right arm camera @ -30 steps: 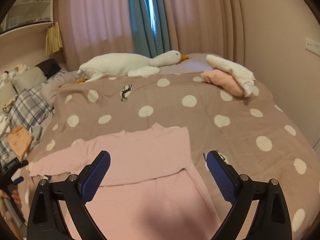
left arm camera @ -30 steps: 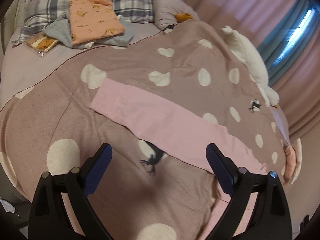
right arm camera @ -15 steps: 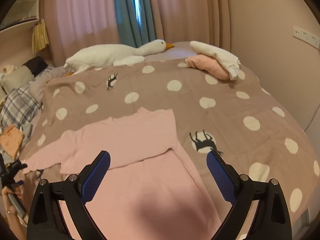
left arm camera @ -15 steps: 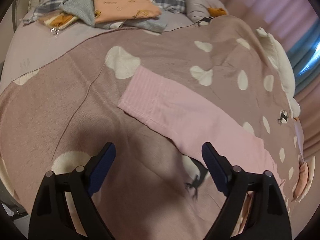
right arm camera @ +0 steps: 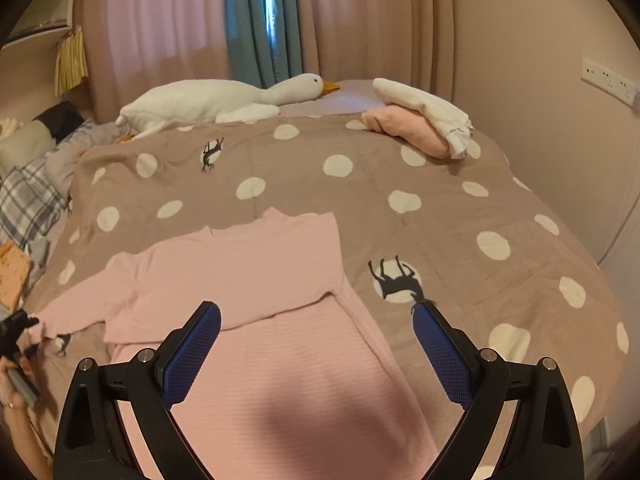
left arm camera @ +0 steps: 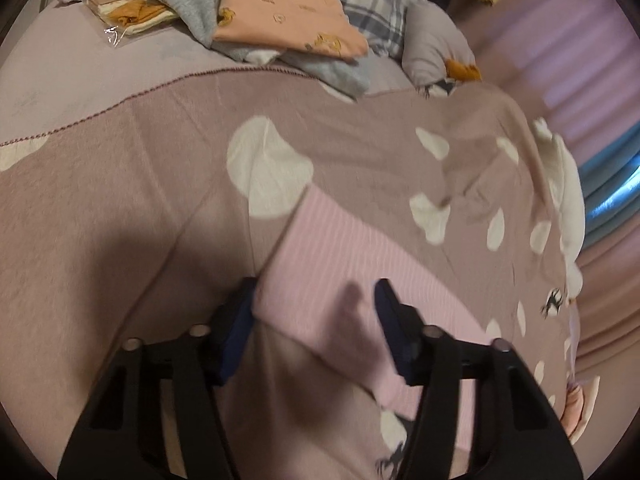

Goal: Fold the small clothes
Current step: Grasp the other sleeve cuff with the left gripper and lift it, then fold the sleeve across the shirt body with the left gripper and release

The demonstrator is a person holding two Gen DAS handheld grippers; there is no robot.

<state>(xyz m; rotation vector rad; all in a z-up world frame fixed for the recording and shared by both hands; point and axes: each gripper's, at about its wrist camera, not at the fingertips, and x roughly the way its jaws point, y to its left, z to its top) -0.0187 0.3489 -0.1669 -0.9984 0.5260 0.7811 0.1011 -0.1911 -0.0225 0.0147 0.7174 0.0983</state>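
The pink ribbed sweater lay flat on the polka-dot blanket at lower centre of the right wrist frame, one sleeve apparently already folded across its chest. The other sleeve stretched out unfolded, its cuff between the left gripper jaws, which stood parted, not yet clenched. The right gripper hovered released above the hem. Most folding seemingly remained.

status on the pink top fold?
Done: right sleeve already lies folded across the pink top. In hand: left gripper, jaws not yet shut, straddles the left sleeve cuff. Right gripper hovers open over the hem. Left: sleeve fold, body fold.
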